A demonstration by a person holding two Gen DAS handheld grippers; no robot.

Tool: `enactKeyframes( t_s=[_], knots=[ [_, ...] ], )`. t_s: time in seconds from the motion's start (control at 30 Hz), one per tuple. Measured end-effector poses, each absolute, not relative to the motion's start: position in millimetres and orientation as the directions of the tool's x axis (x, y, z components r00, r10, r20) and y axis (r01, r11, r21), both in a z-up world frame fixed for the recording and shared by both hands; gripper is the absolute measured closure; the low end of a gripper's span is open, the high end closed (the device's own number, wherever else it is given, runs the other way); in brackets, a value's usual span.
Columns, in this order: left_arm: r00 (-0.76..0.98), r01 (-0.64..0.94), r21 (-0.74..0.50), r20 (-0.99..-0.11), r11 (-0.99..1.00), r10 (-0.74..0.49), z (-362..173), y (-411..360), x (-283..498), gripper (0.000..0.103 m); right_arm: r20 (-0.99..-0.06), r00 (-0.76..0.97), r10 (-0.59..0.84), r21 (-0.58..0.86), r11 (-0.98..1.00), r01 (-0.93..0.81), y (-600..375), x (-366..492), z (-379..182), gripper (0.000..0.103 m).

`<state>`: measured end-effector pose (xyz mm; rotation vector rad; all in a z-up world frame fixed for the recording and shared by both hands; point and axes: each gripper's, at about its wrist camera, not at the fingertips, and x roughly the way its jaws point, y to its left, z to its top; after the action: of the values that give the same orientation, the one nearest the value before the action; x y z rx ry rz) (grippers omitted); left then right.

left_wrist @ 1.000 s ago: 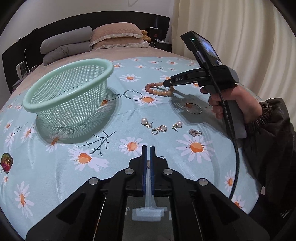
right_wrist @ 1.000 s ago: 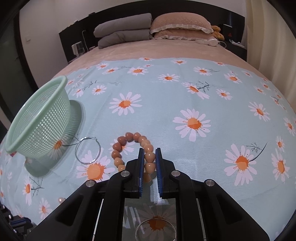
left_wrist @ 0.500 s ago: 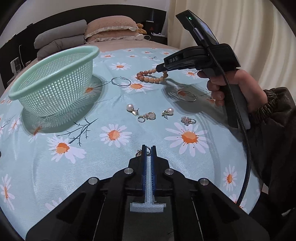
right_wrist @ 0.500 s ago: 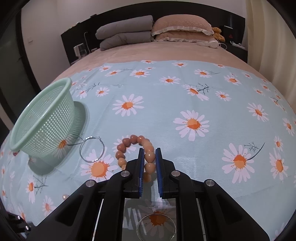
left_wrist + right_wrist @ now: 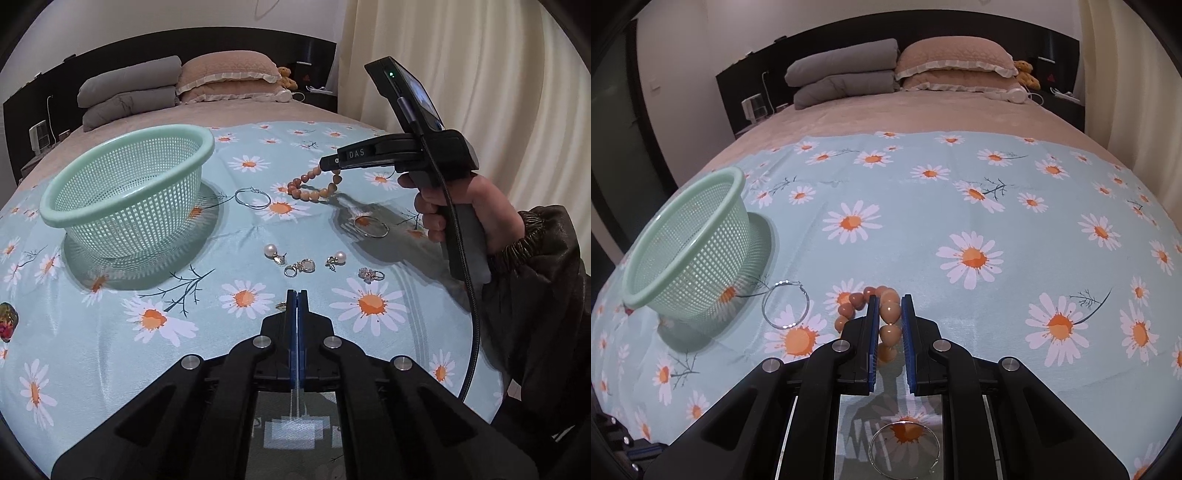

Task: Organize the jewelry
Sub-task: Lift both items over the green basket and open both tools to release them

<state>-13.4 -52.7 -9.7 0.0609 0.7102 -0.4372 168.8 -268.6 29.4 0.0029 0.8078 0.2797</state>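
Note:
My left gripper is shut low over the daisy cloth. A small gold earring peeks out beside its left finger, mostly hidden. My right gripper is shut on a brown bead bracelet, with beads pressed between its blue pads. In the left wrist view the right gripper holds one side of the bracelet up while the rest lies on the cloth. A mint green mesh basket stands at the left, also seen in the right wrist view.
Two silver hoop earrings, two pearl earrings and two small sparkly earrings lie on the cloth. A coloured brooch sits at the left edge. Pillows lie at the bed's head.
My left gripper's jaws have closed together on the small earring that lay between them. The right gripper has raised one side of the bracelet a little.

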Motion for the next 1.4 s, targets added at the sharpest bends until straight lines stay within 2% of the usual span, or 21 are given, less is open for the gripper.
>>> enactKeyframes(
  t_s=[0.3, 0.57, 0.93, 1.27, 1.4],
  knots=[
    [0.724, 0.386, -0.073, -0.594, 0.92, -0.351, 26.3, -38.0, -0.9, 0.102, -0.671, 0.684, 0.285, 0.107, 0.951, -0.292, -258.4, 158.9, 60.4, 0.092],
    [0.784, 0.354, -0.043, -0.531, 0.934, -0.321, 64.3, -10.0, 22.4, 0.102, -0.603, 0.693, 0.396, 0.139, 0.907, -0.397, -234.4, 149.5, 106.7, 0.092],
    [0.823, 0.237, -0.044, -0.522, 0.97, -0.225, 77.5, 41.3, 61.1, 0.102, -0.531, 0.656, 0.536, 0.162, 0.824, -0.542, -171.0, 154.6, 152.6, 0.092],
    [0.808, 0.193, -0.051, -0.559, 0.98, -0.188, 60.8, 58.7, 91.6, 0.102, -0.58, 0.621, 0.527, 0.126, 0.811, -0.571, -123.5, 166.5, 129.7, 0.092],
    [0.803, 0.192, -0.054, -0.565, 0.98, -0.189, 55.9, 61.0, 92.8, 0.102, -0.6, 0.584, 0.547, 0.176, 0.802, -0.571, -123.6, 172.4, 116.8, 0.091]
  ],
)
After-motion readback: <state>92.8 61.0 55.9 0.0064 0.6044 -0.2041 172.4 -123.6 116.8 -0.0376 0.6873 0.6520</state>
